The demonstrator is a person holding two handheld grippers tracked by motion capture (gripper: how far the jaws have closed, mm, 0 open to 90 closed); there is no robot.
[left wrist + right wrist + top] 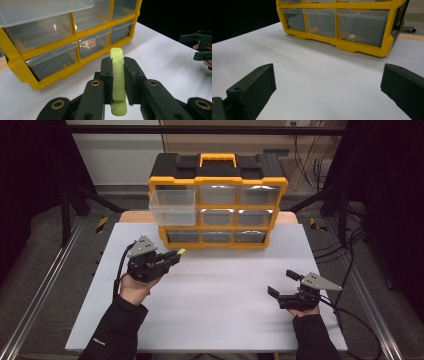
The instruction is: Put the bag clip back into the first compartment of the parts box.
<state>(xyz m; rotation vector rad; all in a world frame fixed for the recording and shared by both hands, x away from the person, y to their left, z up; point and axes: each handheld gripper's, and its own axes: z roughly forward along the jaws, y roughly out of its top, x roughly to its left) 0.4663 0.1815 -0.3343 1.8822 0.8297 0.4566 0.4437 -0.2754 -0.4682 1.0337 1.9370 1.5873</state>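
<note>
The left gripper is pinching a small flat lime-green plastic piece between its two black jaws, lengthwise, so that one rounded end is sticking out past the jaw tips and the other end is poking out behind the pads. The pads are covering its middle, so its full outline is hard to make out; in the high view it is showing as no more than a pale green tip at the front of the left gripper, just short of the bottom row of drawers.

The yellow-and-black plastic organiser with clear drawers is standing at the far edge of the white table top. Its top-left clear drawer is sticking out of the frame toward the person, and in the left gripper view that drawer is being cut off by the top and left edges. Glare on the clear fronts is making the contents of the drawers hard to read; in the right gripper view a small pale shape inside one bottom drawer is showing, too blurred to identify.

The right gripper is resting low over the table at the near right, well apart from the organiser, with its jaws spread wide and nothing between them. In its own view the right gripper is showing two jaw tips, each cut off by the frame edges. The person's dark sleeves are running off the bottom of the high view.
</note>
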